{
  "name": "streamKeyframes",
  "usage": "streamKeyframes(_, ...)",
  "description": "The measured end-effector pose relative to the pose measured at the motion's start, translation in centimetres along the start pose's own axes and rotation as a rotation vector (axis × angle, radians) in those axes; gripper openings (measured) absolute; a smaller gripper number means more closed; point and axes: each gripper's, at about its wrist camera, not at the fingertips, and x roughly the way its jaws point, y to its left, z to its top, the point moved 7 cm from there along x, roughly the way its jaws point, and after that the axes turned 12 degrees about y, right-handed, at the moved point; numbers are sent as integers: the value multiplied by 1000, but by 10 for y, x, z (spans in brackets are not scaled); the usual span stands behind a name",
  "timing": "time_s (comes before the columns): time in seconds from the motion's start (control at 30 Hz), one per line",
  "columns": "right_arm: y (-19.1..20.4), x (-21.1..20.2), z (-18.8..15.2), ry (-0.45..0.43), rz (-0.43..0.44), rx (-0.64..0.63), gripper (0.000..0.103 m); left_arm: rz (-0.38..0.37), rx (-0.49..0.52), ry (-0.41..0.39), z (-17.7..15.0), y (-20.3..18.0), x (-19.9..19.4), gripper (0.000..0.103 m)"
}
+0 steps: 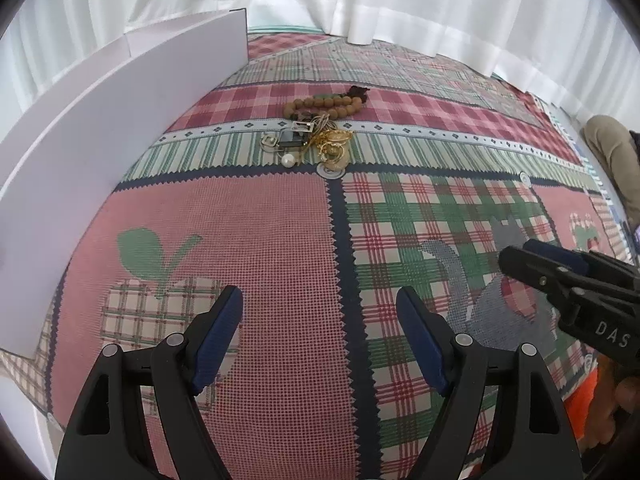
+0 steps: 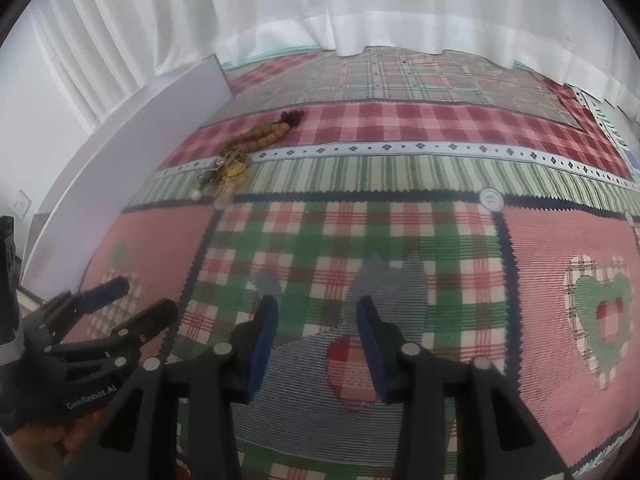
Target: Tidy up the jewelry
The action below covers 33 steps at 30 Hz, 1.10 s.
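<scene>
Jewelry pile (image 1: 316, 136) lies well ahead of both grippers' seemingly empty jaws.

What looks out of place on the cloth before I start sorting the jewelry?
The jewelry pile is one tangled heap: gold chains knotted over a dark square piece, and a wooden bead bracelet touches its far edge. A loose pearl sits at the near side. Nothing looks broken or spilled elsewhere.
</scene>
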Motion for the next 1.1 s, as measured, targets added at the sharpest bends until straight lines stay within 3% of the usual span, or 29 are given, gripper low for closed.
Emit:
streamKeyframes(0.37, 18, 9, 8, 14, 14, -31, 42, 7, -74, -11, 4, 28, -4, 80)
streamKeyframes(0.57, 47, 14, 52, -6, 49, -101, 42, 13, -124, -12, 5, 47, -4, 80)
streamKeyframes(0.9, 97, 88, 118, 43, 13, -230, 41, 23, -156, -5, 3, 65, -1, 80)
streamKeyframes(0.97, 100, 94, 119, 38, -13, -267, 34, 22, -158, 5, 2, 65, 2, 80)
streamKeyframes(1.03, 98, 93, 117, 32, -47, -294, 16, 21, -156, 6, 1, 65, 3, 80)
streamKeyframes(1.1, 86, 86, 113, 43, -9, -261, 13, 22, -149, 3, 1, 62, 2, 80)
